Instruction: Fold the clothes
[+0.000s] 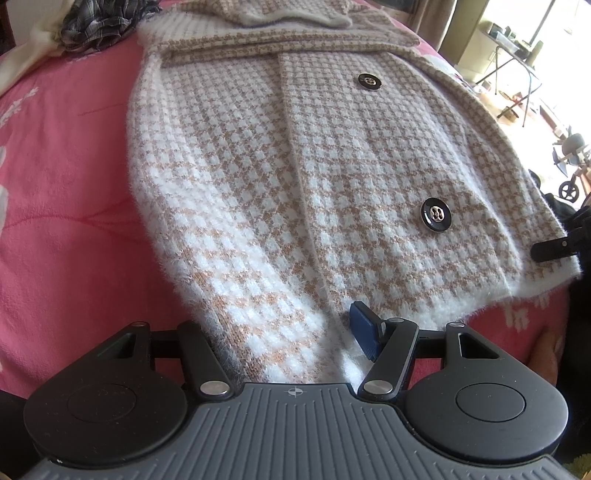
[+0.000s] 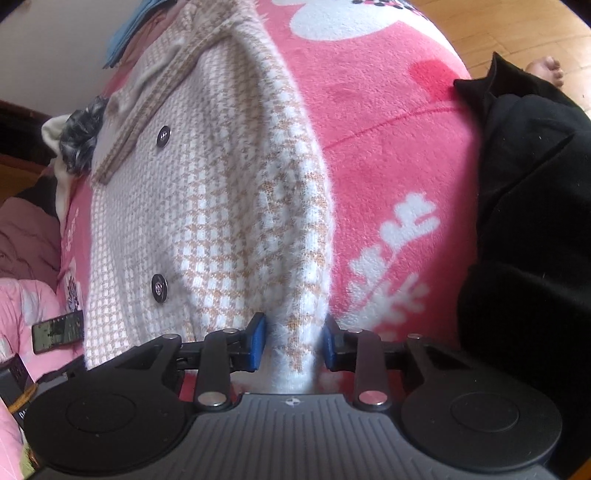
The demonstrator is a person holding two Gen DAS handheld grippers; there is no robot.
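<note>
A fuzzy beige-and-white houndstooth cardigan (image 1: 332,155) with black buttons (image 1: 435,215) lies flat on a pink blanket (image 1: 66,192). My left gripper (image 1: 284,343) is at the near hem. The knit lies across the gap between its jaws and covers the left finger; the blue right pad (image 1: 364,336) shows beside the cloth, with no pinch visible. In the right wrist view the cardigan (image 2: 207,206) runs away from my right gripper (image 2: 294,343). Both of its blue pads (image 2: 258,341) press a folded edge of the hem. A black finger (image 1: 550,251) rests on the hem's far right corner.
A dark plaid garment (image 1: 99,26) is bunched at the bed's far left. Black clothing (image 2: 535,221) lies along the right side of the blanket (image 2: 388,147). A phone (image 2: 57,332) lies at the left. A person's bare foot (image 2: 546,70) stands on the wooden floor (image 2: 498,26).
</note>
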